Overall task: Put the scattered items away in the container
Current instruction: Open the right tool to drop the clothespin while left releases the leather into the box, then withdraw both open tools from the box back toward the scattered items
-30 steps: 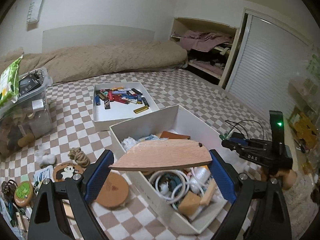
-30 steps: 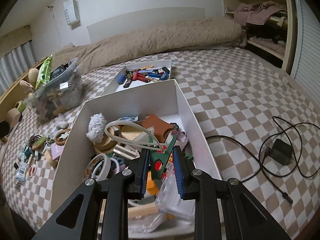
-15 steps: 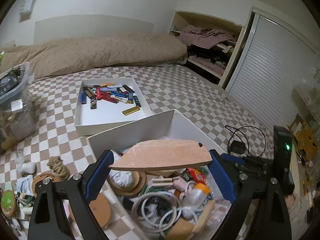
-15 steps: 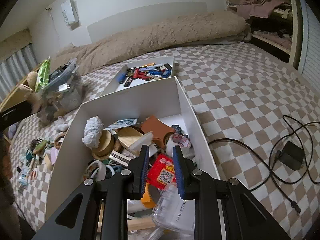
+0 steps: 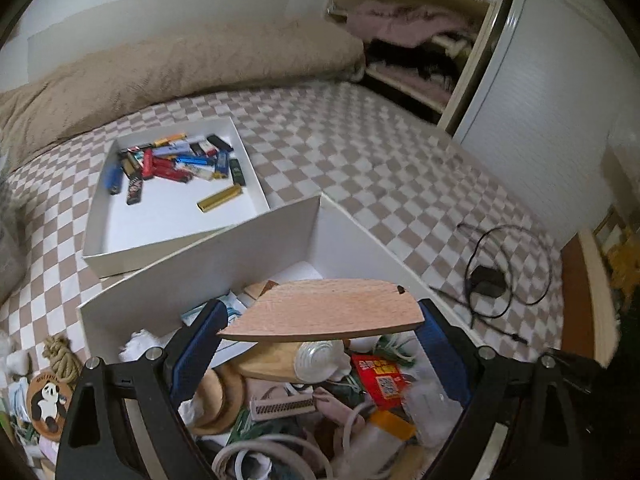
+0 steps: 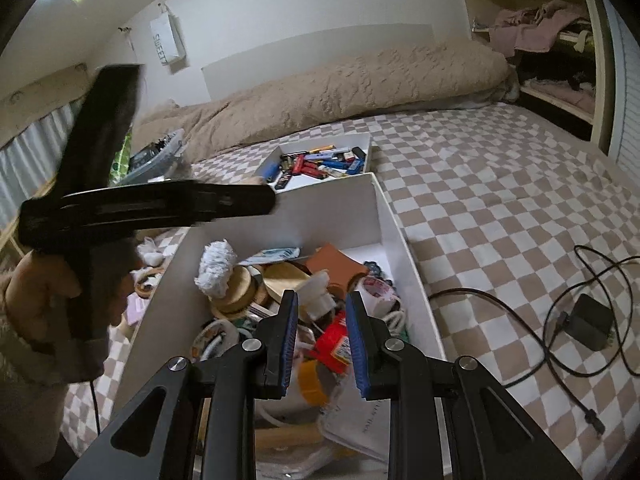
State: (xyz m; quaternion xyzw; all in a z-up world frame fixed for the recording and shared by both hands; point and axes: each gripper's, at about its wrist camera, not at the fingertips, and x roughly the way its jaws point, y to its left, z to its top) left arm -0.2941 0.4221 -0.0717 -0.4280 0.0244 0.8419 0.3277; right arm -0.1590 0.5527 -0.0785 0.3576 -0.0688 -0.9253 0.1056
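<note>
Grasping a wooden board point(image 5: 326, 312), the left gripper point(image 5: 320, 328) hovers over the cluttered white box point(image 5: 224, 264).

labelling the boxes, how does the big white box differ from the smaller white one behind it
The big white box has tall walls; the smaller white tray is shallow. The box is piled with mixed clutter; the tray holds mostly lighters clustered at its far end, its near floor bare. The box lies nearer the cameras. Both are white, open-topped and rest on the checked bedcover.
</note>
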